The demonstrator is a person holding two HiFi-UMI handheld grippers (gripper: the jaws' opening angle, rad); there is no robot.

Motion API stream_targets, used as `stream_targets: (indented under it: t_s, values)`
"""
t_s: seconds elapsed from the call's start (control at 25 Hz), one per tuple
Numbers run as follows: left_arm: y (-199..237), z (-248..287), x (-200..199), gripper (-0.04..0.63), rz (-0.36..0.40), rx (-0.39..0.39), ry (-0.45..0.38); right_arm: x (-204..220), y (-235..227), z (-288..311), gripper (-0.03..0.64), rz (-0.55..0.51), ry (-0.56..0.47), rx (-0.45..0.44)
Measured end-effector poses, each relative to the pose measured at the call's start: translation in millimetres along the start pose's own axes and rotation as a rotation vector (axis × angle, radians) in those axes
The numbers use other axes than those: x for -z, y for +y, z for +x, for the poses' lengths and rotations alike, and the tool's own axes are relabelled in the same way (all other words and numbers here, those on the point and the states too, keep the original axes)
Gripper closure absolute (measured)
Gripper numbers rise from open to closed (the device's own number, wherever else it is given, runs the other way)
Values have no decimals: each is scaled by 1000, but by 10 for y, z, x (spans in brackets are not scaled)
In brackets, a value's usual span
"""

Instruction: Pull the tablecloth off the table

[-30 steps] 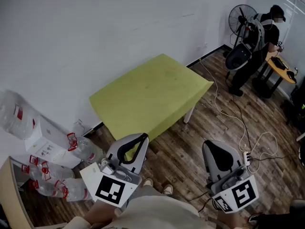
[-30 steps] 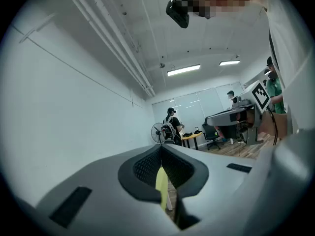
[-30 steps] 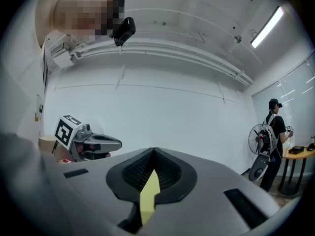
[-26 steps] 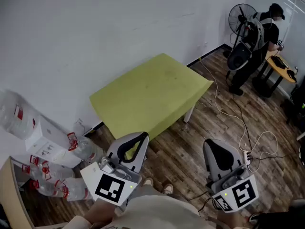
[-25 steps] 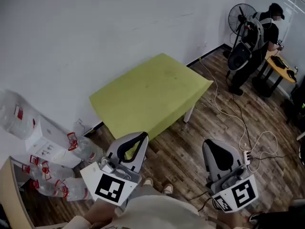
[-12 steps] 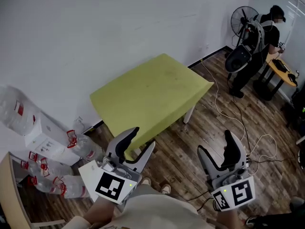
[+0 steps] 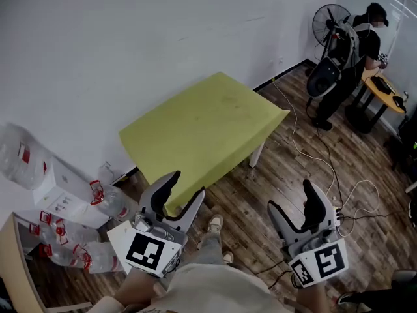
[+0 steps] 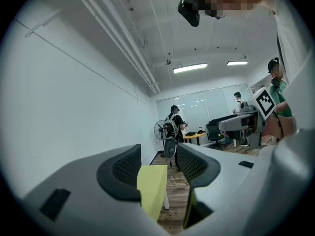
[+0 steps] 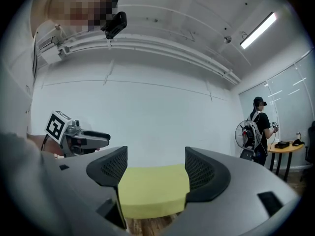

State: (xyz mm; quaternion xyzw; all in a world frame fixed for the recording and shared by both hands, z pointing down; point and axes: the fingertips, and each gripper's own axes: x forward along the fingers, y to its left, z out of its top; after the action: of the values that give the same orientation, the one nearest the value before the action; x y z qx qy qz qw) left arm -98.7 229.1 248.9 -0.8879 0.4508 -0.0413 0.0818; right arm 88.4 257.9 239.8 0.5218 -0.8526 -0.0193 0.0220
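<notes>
A yellow-green tablecloth (image 7: 202,130) covers a small table against the white wall, hanging over its edges; a white leg (image 7: 257,154) shows at the right corner. My left gripper (image 7: 181,191) is held short of the table's near-left corner, its jaws opening with nothing between them. My right gripper (image 7: 293,206) is open and empty over the wood floor, to the right of the table. In the left gripper view the tablecloth (image 8: 152,190) shows far off between the jaws. In the right gripper view the tablecloth (image 9: 153,190) fills the gap between the spread jaws, at a distance.
Several empty water bottles (image 7: 98,197) and a white box (image 7: 62,197) lie left of the table. A white cable (image 7: 311,150) and power strip (image 7: 337,215) run over the wood floor at right. A person (image 7: 355,44) stands by a fan (image 7: 327,25) and a small desk (image 7: 384,96).
Both grippers went from shut to open. The left gripper has shifted slightly left and forward; the view has moved a little toward the table.
</notes>
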Motion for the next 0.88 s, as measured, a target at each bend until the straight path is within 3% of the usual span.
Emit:
stream_targets:
  t_s: [0.44,0.88]
  values:
    - [343,621,239,368,-16,15,14,163,-424,547,244,7,46,39]
    - [1225,1614,669,345,-36,-3,79,436,-925,1841,244,31,112,14]
